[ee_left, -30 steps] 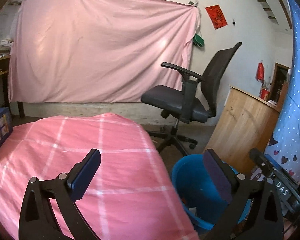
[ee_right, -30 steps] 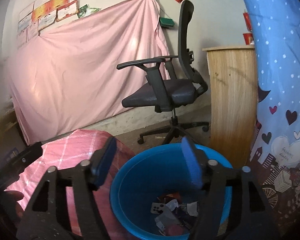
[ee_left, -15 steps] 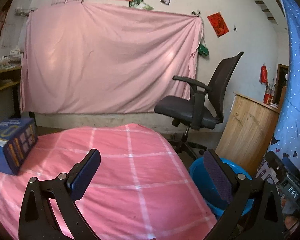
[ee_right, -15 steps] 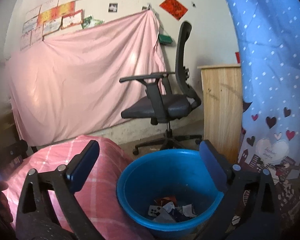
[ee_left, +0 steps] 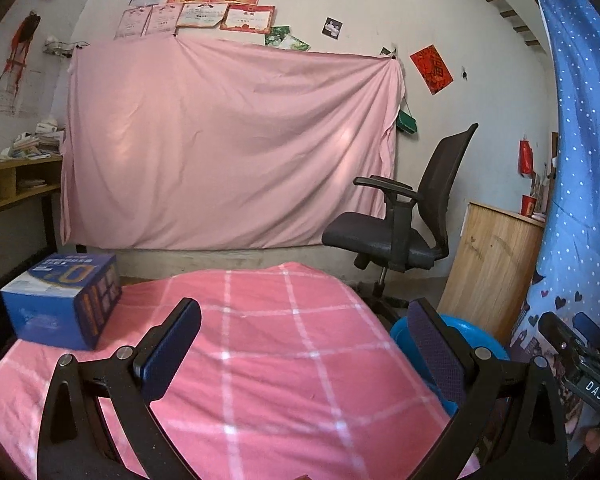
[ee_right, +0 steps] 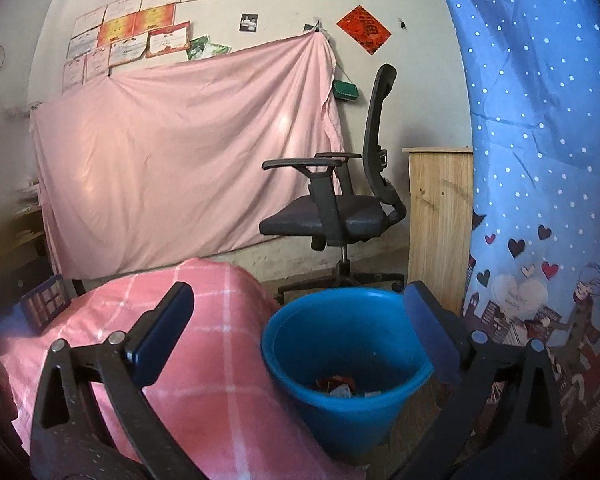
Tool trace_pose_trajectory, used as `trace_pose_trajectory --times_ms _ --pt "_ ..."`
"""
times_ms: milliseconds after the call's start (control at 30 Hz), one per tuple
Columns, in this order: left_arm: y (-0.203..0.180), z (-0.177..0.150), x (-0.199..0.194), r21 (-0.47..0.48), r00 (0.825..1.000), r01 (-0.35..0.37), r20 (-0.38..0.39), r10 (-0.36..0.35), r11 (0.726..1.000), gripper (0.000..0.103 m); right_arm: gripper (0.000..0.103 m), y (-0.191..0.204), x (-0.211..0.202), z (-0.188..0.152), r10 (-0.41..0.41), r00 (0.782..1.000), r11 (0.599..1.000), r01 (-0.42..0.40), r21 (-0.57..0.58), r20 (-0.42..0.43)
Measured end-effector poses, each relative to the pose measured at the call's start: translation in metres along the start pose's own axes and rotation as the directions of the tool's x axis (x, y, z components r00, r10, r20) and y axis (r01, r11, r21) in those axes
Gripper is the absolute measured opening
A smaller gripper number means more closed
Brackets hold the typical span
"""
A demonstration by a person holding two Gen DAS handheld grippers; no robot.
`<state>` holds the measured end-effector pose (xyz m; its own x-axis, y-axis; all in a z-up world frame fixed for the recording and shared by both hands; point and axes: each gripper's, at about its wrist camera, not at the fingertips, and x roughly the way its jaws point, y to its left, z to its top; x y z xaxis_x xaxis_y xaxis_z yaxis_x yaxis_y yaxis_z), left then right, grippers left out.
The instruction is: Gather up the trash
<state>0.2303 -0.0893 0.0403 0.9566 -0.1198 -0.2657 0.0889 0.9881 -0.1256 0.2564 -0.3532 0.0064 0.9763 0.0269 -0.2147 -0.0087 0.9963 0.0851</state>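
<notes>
A blue plastic bin stands on the floor to the right of the table with the pink checked cloth. Scraps of trash lie at its bottom. My right gripper is open and empty, above and in front of the bin. My left gripper is open and empty over the pink cloth. The bin's rim shows in the left wrist view past the table's right edge. No loose trash shows on the cloth.
A blue cardboard box stands on the table's left part. A black office chair and a wooden cabinet stand behind the bin. A blue patterned curtain hangs at the right. A pink sheet covers the back wall.
Both grippers have pulled back and risen. The right gripper's jaws have opened wide. The left view now takes in more of the table and the blue box.
</notes>
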Motion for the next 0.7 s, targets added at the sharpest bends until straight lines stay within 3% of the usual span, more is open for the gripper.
trace_pose_trajectory --times_ms 433,700 --pt "0.028 -0.032 -0.049 -0.002 0.999 0.003 -0.038 -0.003 1.0 0.101 0.103 0.043 -0.074 -0.042 -0.042 0.999 0.999 0.042 0.005 0.012" --pt "0.04 -0.053 -0.082 0.046 0.999 -0.018 -0.026 0.02 0.999 0.101 0.103 0.057 -0.097 -0.054 -0.056 0.998 0.998 0.056 -0.01 0.037"
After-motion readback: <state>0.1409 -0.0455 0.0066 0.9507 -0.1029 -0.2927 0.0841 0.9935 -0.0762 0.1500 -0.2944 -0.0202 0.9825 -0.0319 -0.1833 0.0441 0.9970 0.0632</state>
